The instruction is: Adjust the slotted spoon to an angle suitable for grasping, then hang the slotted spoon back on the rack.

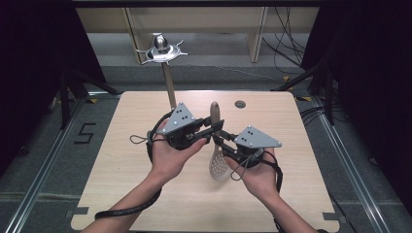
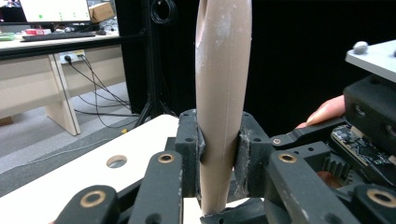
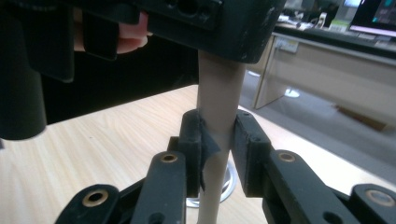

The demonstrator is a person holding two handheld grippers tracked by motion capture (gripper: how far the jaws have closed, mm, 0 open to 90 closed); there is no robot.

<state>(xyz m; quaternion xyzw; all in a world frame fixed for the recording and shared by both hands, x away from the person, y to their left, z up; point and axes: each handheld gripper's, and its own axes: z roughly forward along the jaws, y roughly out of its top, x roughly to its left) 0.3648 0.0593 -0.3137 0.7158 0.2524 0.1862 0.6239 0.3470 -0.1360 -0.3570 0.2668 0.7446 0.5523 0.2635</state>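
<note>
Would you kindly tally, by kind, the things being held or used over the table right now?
Slotted spoon, beige, held off the table: 1
Handheld grippers, both shut on its handle: 2 (left gripper, right gripper)
Total: 3

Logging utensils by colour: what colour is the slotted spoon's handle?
Beige-tan handle, seen best in the left gripper view.

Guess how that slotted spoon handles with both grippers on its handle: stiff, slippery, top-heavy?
Probably stiff: the slotted spoon keeps its line between the left gripper and the right gripper, with no visible bend. Possibly slippery: the handle looks smooth and rounded where the fingers press its sides. Likely light, but the perforated bowl hangs free, so it may swing if one grip loosens.
</note>
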